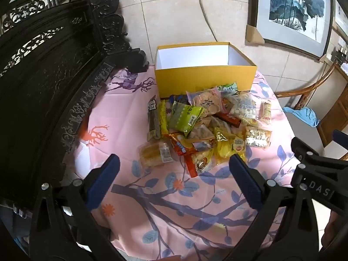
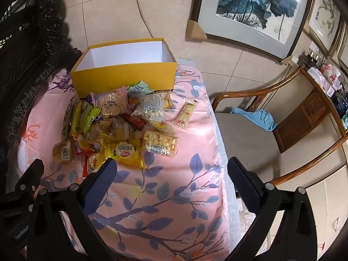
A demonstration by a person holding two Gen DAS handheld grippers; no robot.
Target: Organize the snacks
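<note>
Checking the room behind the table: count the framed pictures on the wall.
3 in the right wrist view: the large lotus painting above the chair, a smaller frame to its right, and a sliver at the edge. More may be out of view.

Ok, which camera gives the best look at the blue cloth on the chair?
The right wrist view: the blue cloth lies in plain sight on the chair seat. The left wrist view catches it only small at the right edge, with the chair mostly cut off.

One yellow box [image 1: 204, 77] is counted on the counter [image 1: 174, 206]. One pile of snack packets [image 1: 208, 126] is present; its overlapping packets cannot be counted exactly. Two hand-held grippers are shown: the left hand-held gripper [image 1: 174, 180] and the right hand-held gripper [image 2: 171, 182]. Two framed pictures [image 2: 256, 10] and one chair [image 2: 282, 134] are counted.
</note>
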